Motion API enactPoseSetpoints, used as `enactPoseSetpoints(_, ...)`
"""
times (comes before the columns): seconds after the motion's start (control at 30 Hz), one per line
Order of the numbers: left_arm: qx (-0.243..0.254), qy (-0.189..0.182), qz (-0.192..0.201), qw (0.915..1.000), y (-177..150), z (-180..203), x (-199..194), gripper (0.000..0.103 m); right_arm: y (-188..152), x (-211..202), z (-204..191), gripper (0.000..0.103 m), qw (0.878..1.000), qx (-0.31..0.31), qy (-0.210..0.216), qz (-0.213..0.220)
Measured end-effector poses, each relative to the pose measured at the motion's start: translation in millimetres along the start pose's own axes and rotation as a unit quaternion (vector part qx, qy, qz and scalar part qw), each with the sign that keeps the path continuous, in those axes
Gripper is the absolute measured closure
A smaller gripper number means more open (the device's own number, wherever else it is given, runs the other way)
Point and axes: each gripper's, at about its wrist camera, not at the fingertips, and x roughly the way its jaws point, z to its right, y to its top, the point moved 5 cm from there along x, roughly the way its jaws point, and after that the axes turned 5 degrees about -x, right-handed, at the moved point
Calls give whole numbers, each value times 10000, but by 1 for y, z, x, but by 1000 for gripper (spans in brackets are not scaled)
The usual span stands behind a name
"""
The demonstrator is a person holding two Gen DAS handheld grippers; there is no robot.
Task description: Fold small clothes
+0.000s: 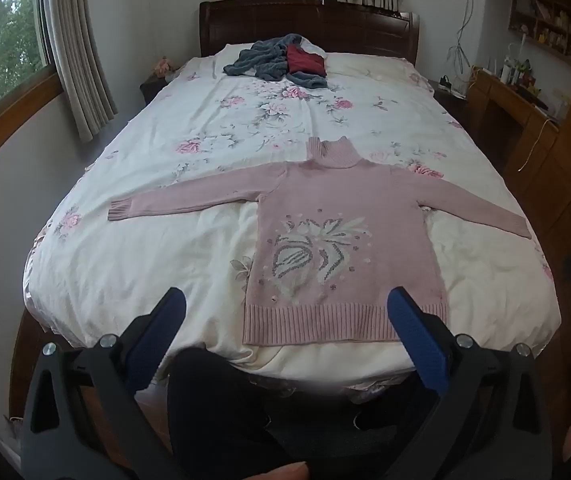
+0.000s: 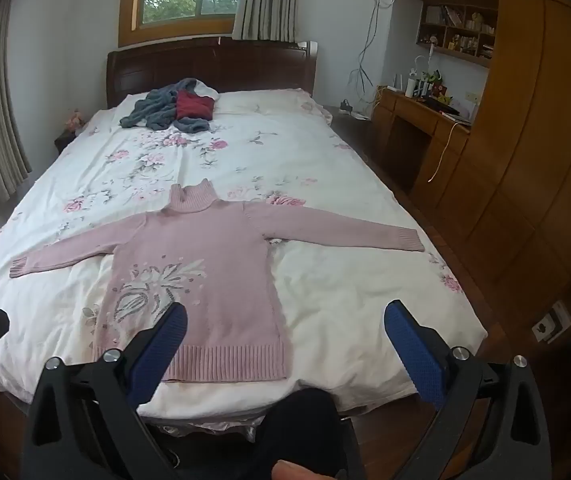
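Your left gripper [image 1: 285, 312] hangs over the bed's foot edge, blue fingers [image 1: 415, 332] spread wide, holding nothing. Right gripper [image 2: 285, 320]: same, fingers apart, empty. Pink turtleneck sweater [image 1: 341, 248] lies flat, face up, on the floral bedsheet [image 1: 145, 264], sleeves stretched toward 9 and 3 o'clock, hem at the foot edge. Grey and red clothes pile [image 1: 281, 62] sits at 12 o'clock by the headboard [image 1: 309, 24]. Right view alone shows the whole wooden desk [image 2: 421, 120]; left view alone shows the side window [image 1: 1, 52].
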Motion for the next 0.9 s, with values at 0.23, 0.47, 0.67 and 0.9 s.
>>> enactPoseSetpoints(0.23,-6,-21,27,10000,0,0,0,3,6,-1,4,4,10000,9,14,-40)
enactPoseSetpoints(0.47,-13,-4,37,10000,-1,1,0,3,2,-4,4,4,10000,21,13,4)
enactPoseSetpoints(0.67,-8,-5,43,10000,1,0,-1,3,1,-3,2,4,10000,22,10,10)
enactPoseSetpoints(0.9,5,14,58,10000,1,1,-1,3,1,2,5,4,10000,32,15,28)
